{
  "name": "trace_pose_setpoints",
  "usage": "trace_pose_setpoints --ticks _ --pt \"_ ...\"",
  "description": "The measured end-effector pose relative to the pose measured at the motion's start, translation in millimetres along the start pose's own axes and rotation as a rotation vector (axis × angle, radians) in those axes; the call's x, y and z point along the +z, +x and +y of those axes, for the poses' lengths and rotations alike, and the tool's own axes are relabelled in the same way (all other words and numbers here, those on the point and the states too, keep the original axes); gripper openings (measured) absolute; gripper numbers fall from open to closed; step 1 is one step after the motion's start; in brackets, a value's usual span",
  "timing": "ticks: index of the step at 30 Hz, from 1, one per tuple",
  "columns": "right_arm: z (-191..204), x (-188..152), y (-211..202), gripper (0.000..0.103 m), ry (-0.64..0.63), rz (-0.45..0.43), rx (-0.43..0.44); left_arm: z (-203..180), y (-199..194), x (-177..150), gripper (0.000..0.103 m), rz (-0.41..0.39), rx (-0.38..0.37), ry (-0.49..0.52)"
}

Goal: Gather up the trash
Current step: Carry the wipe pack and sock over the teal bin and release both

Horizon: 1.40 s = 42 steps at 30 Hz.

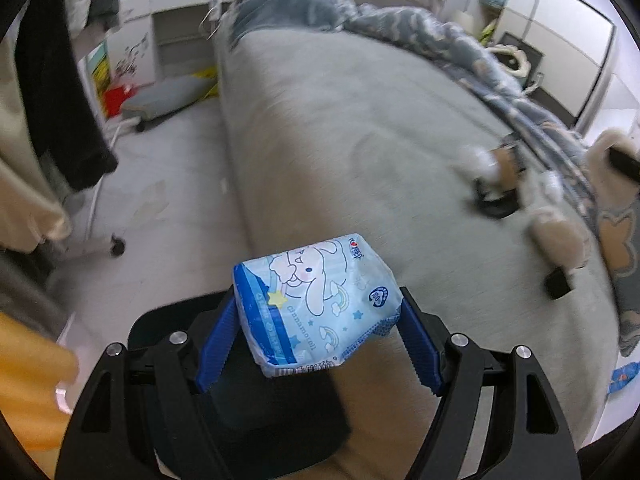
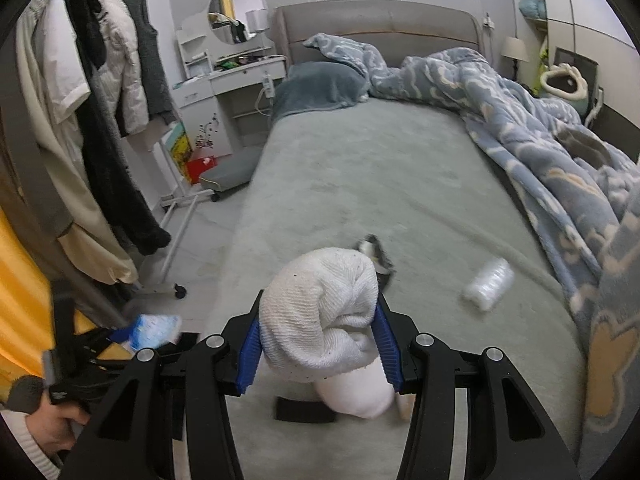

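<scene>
My left gripper (image 1: 318, 296) is shut on a light-blue tissue pack (image 1: 316, 300) with a cartoon dog print, held over the bed's near-left corner. A black, box-like shape (image 1: 256, 412) lies right under it; I cannot tell what it is. In the right wrist view my right gripper (image 2: 320, 300) is shut on a bunched white knitted cloth (image 2: 324, 320), lifted above the grey bed (image 2: 360, 168). The pack (image 2: 154, 330) and a hand (image 2: 52, 432) show at that view's lower left. A crumpled clear plastic bottle (image 2: 488, 284) lies on the bed to the right.
A blue patterned quilt (image 2: 540, 128) is piled along the bed's right side. A small black-and-white item (image 2: 376, 254) and a flat black object (image 2: 304, 410) lie on the sheet. A clothes rack (image 2: 100, 120) on wheels stands left of the bed, with a dresser (image 2: 236, 76) behind.
</scene>
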State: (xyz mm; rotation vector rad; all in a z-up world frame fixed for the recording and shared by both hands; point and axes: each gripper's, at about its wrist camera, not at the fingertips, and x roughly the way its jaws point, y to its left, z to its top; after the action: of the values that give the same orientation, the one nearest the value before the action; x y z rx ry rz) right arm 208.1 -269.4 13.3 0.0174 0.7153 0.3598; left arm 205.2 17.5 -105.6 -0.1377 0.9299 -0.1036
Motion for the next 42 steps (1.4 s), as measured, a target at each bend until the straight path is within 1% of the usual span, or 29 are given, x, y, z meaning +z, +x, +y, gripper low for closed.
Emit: trace_pose_setpoints --ticks 5,8,12,15,18,23,27,28,32,34,38,42 --pt "30.8 3.9 -0.6 0.050 -0.018 0.004 0.036 26.9 8.8 -11.3 0.078 0.069 0.015 -0.046" --pt "50.3 3.2 4.3 0.050 -0.039 0.020 0.052 35.2 12.3 -15.0 0.078 0.096 0.029 -0.044" --pt "76.8 2.1 17.9 0.050 -0.066 0.050 0.085 51.8 21.9 -24.5 0.078 0.163 0.068 -0.049" --pt "96.0 -0.1 29.7 0.050 -0.076 0.079 0.117 65.6 32.6 -34.5 0.078 0.224 0.091 -0.060" --pt "116.7 -8.9 49.1 0.050 -0.072 0.151 0.167 78.0 47.9 -48.0 0.078 0.302 0.106 -0.058" --pt "150.6 -20.6 75.1 0.050 -0.085 0.231 0.218 99.7 64.2 -62.8 0.078 0.398 0.075 -0.116" --pt "168.9 -23.9 92.7 0.050 -0.095 0.269 0.223 113.8 72.5 -73.3 0.079 0.462 0.046 -0.152" --pt "172.4 -24.6 96.6 0.050 -0.098 0.279 0.223 116.5 73.5 -75.3 0.081 0.471 0.038 -0.157" --pt "188.1 -30.5 117.2 0.050 -0.107 0.329 0.222 127.9 70.6 -80.2 0.086 0.489 0.013 -0.176" --pt "194.8 -33.3 127.0 0.050 -0.106 0.350 0.224 133.0 62.7 -78.0 0.090 0.464 0.004 -0.181" --pt "207.3 -40.4 143.2 0.050 -0.118 0.387 0.225 147.2 47.8 -75.7 0.091 0.415 -0.012 -0.210" --pt "219.3 -51.7 163.4 0.050 -0.147 0.436 0.211 161.8 35.7 -71.3 0.091 0.375 -0.008 -0.217"
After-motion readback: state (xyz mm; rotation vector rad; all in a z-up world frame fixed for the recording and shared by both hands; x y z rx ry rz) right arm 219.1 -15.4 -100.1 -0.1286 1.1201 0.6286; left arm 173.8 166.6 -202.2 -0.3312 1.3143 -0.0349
